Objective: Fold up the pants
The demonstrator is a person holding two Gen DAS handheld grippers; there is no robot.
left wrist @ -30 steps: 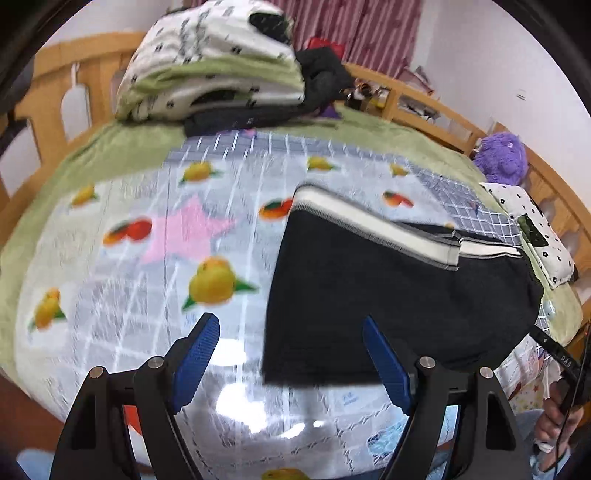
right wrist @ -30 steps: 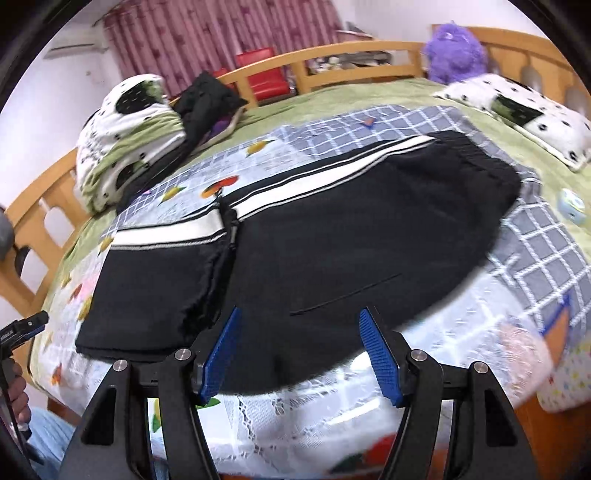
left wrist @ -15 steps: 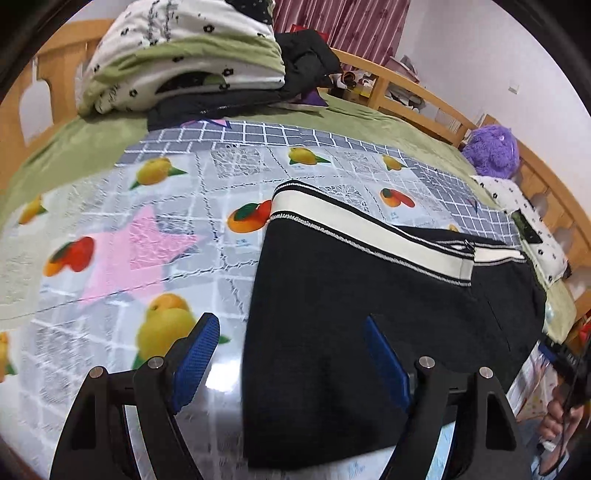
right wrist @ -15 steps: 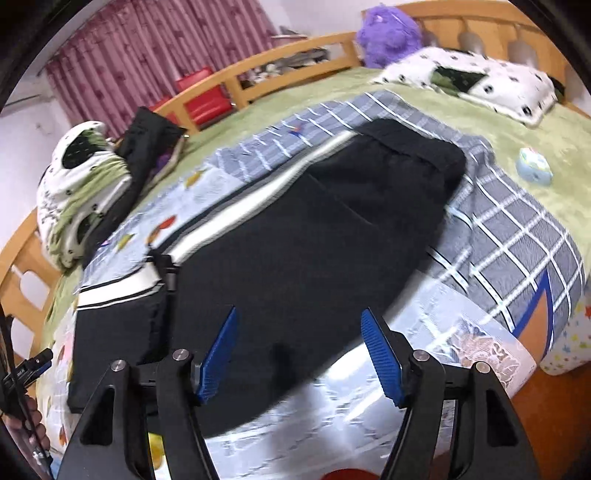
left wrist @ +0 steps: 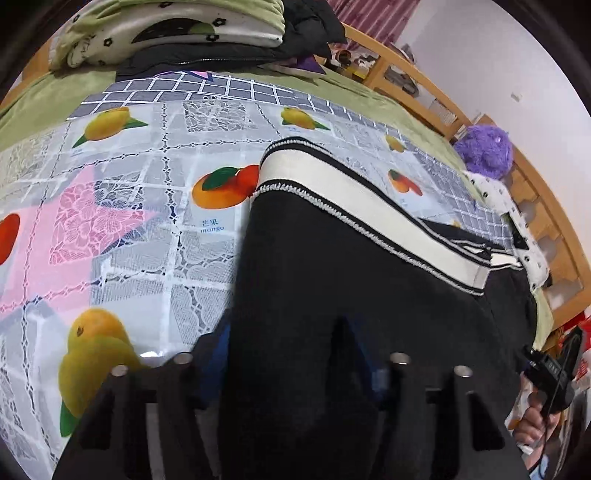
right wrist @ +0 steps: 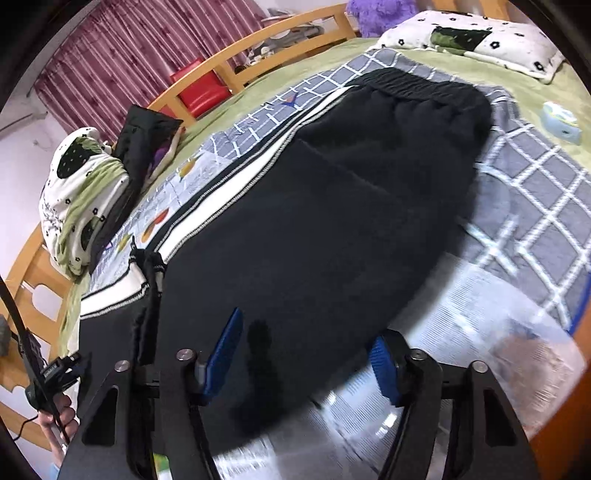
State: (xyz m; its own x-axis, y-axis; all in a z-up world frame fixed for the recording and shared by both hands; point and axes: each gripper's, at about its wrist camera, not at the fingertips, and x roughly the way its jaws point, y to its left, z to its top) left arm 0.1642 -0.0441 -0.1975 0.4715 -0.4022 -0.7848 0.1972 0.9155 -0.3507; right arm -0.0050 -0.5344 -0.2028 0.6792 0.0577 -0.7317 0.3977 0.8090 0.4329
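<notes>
Pants [left wrist: 332,280]: black with a white side stripe, lying flat on the fruit-print cloth [left wrist: 122,206] on the bed, near edge close to both tools.
Left view only: left gripper [left wrist: 291,354] down over the pants' near left corner; its jaws have just been closing and fabric lies between them; the dark cloth hides the pads, so a grip cannot be told.
Right view only: elastic waistband [right wrist: 417,83] at the far right end; right gripper [right wrist: 306,358], jaws fairly wide and just closing, blue pads either side of the near hem, not pressing it.
Around: folded bedding [left wrist: 173,33] and a dark jacket [right wrist: 144,147] far left, pillow [right wrist: 469,40] and purple plush [left wrist: 484,153] far right, a small blue thing [right wrist: 559,122] beside the pants.
Open room: bare cloth left of the pants; wooden rail [right wrist: 258,55] along the far side.
</notes>
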